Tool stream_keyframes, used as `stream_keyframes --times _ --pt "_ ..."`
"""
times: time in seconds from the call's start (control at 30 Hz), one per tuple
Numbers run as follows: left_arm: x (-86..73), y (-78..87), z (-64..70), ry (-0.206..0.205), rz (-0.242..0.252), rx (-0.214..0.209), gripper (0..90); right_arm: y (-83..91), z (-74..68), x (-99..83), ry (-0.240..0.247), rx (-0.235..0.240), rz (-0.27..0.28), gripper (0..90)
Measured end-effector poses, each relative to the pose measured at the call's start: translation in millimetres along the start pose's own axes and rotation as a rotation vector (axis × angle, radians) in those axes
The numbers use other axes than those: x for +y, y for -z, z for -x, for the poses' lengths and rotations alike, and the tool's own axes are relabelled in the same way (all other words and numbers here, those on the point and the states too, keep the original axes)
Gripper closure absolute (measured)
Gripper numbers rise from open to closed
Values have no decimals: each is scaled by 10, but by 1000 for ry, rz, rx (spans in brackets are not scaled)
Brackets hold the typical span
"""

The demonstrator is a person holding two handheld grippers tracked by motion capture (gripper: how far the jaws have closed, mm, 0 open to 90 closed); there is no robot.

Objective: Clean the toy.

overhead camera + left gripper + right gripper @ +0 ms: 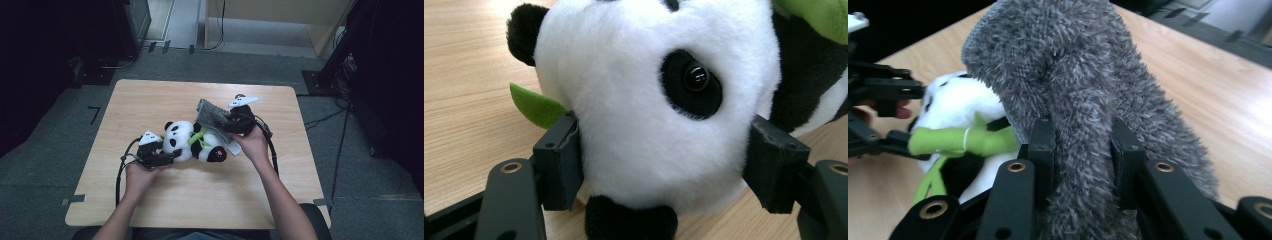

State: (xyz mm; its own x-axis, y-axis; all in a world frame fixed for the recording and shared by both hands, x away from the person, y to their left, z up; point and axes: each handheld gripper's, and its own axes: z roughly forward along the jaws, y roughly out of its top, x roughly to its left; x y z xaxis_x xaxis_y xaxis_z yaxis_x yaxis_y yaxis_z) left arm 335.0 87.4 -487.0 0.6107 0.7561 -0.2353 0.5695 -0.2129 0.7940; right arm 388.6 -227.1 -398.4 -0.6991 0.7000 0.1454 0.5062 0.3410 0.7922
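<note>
From the high view, one toy panda lay on the surface, its long axis running from the left claw toward the right claw, which held one grey cloth.

In the left claw view, the jaws clamped the panda's head between them.

In the right claw view, the jaws pinched the cloth, the panda to their left.

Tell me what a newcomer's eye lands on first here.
First, the panda, a black-and-white plush lying near the middle of the table, its head clamped in the left gripper. Next, the grey cloth, shaggy and pinched by the right gripper, held just above the panda's body. Bright green leaves on the toy stand out too.
</note>
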Motion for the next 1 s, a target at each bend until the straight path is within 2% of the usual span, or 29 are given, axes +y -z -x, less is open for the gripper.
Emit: stream_keyframes --times 0.17,0.43,0.57,0.63,0.77,0.9,1.0 --pt "-3 -4 -11 0 6 -5 273 -17 33 -33 3 -11 -11 713" --pt "-5 -5 -24 -6 8 -11 270 72 159 -98 7 -47 -34 708" --pt "-8 -5 -30 -8 13 -16 258 104 252 -162 13 -53 -35 703" --pt "-7 -4 -34 -7 13 -19 257 114 285 -213 15 -60 -13 710" --pt "0 -3 -44 -7 9 -25 255 120 346 -253 -19 -67 -36 714" --pt "3 -5 -49 -9 9 -26 245 169 451 -321 -48 -106 -76 717" --pt "4 -3 -40 -15 11 -28 224 228 494 -340 -75 -118 -87 723"
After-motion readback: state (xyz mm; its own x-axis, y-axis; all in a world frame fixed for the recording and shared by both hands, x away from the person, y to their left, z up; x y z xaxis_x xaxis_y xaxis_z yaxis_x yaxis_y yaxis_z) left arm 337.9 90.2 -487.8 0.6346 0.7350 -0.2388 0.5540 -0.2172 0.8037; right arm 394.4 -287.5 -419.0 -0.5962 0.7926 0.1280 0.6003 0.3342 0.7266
